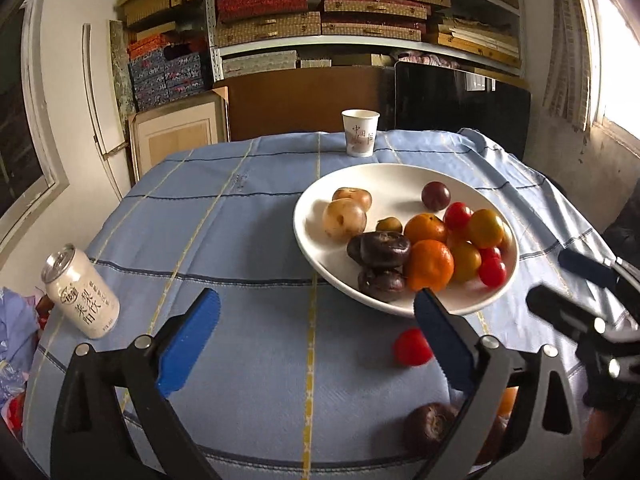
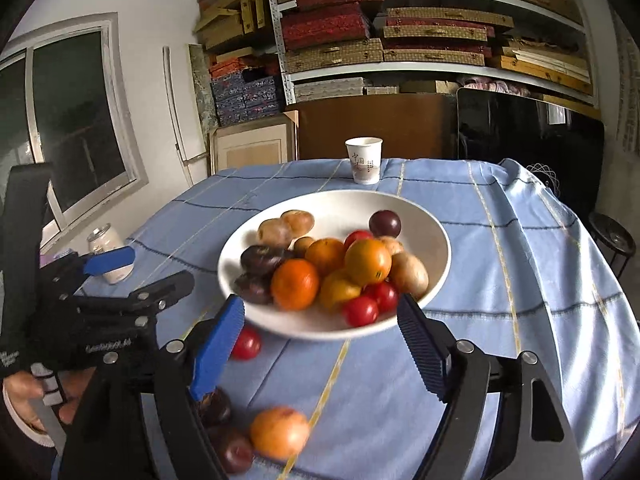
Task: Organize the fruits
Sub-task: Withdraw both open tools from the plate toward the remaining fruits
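Landmark: the white bowl (image 2: 436, 252), sitting mid-way across the blue-cloth surface (image 1: 224, 236).

Left tongs (image 1: 316, 344) spread wide, nothing between the pads. Right tongs (image 2: 320, 354) also parted and empty; the bowl's near rim shows in the gap beyond them, not gripped.

Fruit in the bowl: oranges, small red and yellow tomatoes, pale brown tubers, dark purple pieces, one plum-coloured fruit at the far side. Still outside the bowl, all on its near side: a red tomato (image 2: 246, 343) just off the near rim, an orange (image 2: 280, 432) nearer the camera, and dark purple fruit (image 2: 234, 454) beside it, partly hidden behind the left finger of the right tongs. The orange looks blurred; cannot tell if it is rolling.

Handling, as judged: all round and light, inclined to roll on the cloth. Tomato thin-skinned and soft, so a light squeeze across its widest part. Orange firmer, pads either side of the middle. Dark fruit looks soft and wrinkled; same gentle hold.

Around: paper cup (image 1: 360, 133) beyond the bowl's far rim, drink can (image 1: 82, 292) well to the bowl's left. Neither obstructs. Main hindrance is the two tongs crowding one patch in front of the bowl.
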`<state>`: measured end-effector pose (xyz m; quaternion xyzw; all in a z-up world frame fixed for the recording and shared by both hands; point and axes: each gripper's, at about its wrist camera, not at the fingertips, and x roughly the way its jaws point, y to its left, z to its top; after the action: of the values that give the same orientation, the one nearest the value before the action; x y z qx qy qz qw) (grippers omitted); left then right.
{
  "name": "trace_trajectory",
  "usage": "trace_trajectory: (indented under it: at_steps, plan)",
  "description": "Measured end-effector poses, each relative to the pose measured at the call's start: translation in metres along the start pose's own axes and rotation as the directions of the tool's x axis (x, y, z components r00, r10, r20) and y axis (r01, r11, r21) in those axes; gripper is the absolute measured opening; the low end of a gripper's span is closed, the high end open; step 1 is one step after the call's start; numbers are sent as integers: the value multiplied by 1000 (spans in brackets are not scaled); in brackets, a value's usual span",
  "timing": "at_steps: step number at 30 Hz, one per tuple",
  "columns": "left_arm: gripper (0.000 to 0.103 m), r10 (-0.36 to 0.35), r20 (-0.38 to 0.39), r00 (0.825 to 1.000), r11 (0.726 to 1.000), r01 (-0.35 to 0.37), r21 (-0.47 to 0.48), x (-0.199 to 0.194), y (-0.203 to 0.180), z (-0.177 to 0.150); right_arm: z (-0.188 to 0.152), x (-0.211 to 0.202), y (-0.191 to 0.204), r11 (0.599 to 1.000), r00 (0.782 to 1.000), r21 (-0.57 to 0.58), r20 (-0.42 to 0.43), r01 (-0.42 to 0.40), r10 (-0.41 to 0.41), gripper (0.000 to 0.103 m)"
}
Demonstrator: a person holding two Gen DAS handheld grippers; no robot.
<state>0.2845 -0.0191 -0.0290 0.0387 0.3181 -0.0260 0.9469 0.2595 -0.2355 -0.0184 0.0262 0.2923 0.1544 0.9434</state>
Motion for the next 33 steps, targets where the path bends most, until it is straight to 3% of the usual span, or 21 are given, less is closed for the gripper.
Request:
trace_trajectory:
  at_steps: [6, 9, 21, 24, 30, 33]
  plan:
    - [97, 11, -5, 1000, 1000, -11, 13, -6, -2, -5, -7, -6, -1, 998, 999, 60, -45, -4, 6, 80]
    - [98, 9, -21, 1000, 1000, -9, 9, -7, 0, -8, -9, -6, -5, 996, 995, 72, -79, -54, 60, 80]
    - [98, -25, -102, 995, 998, 19, -63, -4, 24, -20, -21, 2, -8, 993, 975, 87, -200, -78, 95, 78]
    - [98, -16, -114, 993, 998, 9, -64, -1, 26, -22, -25, 1, -2, 994, 971, 64, -217, -88, 100, 72]
    - [98, -23, -129, 991, 997, 13, -80, 2, 30, -23, -31, 5, 1, 995, 958, 35, -270, -91, 97, 50]
    - [98, -23, -130, 991, 997, 12, -80, 2, 31, -24, -34, 5, 1, 995, 953, 30, -288, -91, 96, 49]
